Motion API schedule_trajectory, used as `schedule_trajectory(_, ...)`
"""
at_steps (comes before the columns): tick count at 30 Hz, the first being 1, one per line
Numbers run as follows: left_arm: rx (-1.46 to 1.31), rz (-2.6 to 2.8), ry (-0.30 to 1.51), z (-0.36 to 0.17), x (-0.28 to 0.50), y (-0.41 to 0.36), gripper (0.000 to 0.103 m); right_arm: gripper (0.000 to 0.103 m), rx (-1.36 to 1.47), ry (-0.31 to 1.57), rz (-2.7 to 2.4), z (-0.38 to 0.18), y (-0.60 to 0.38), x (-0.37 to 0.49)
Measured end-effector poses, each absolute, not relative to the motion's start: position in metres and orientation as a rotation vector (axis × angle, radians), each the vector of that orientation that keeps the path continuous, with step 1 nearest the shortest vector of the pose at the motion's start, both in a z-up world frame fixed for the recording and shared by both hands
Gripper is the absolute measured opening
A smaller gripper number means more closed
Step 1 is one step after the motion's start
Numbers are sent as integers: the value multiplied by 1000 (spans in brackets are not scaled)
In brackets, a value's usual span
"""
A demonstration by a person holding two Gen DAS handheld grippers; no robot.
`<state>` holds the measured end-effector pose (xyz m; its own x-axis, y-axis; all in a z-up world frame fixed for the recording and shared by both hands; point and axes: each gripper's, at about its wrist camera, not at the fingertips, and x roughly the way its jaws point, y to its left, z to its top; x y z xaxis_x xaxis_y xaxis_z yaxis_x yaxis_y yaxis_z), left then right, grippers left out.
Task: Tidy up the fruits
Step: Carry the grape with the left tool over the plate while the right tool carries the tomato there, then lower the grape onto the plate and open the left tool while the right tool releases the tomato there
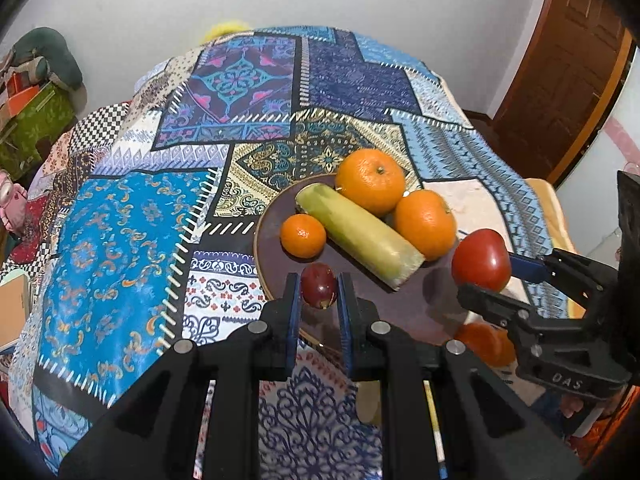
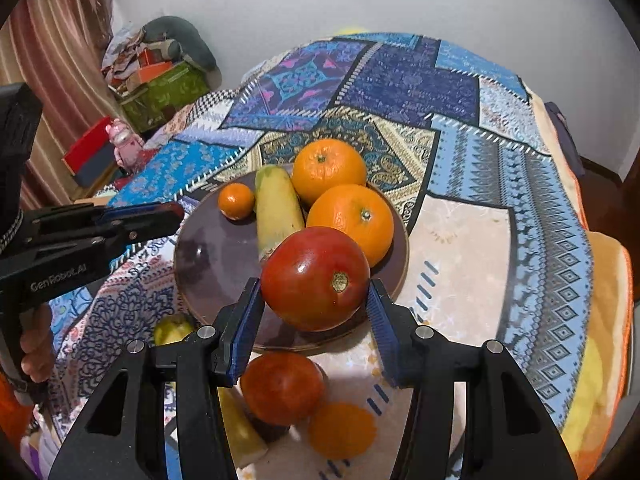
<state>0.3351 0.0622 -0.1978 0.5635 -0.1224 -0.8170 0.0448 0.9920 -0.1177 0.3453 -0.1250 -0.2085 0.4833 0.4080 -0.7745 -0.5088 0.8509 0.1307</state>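
My left jaws (image 1: 318,294) are clamped on a small dark red fruit (image 1: 318,285) at the near rim of the plate (image 1: 276,276). In the right view, my right jaws (image 2: 316,304) grip a tomato (image 2: 315,278) over that plate (image 2: 208,264), beside two oranges (image 2: 350,222) on the counter (image 2: 460,248).

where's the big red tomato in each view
Left wrist: the tomato sits at right of centre, held in the right gripper, just right of the plate.
Right wrist: the tomato fills the centre, between that gripper's fingers, above the plate's near rim.
Shared landmark: the long green fruit on the plate.
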Motion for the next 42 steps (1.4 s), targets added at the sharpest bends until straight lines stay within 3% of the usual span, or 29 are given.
schedule_trajectory(28,-68,-113,1035,-225,364,48,20,51,-145,964,570,-222,-123,354)
schedule_trajectory(32,-73,-106,1000,-208,348,49,35,55,-134,938,556,-210,-134,345)
schedule_trajectory(38,-80,-92,942,-182,312,50,58,71,-149,888,504,-198,-156,320)
schedule_trajectory(42,-74,-74,936,-177,285,48,66,77,-197,887,472,-204,-165,303)
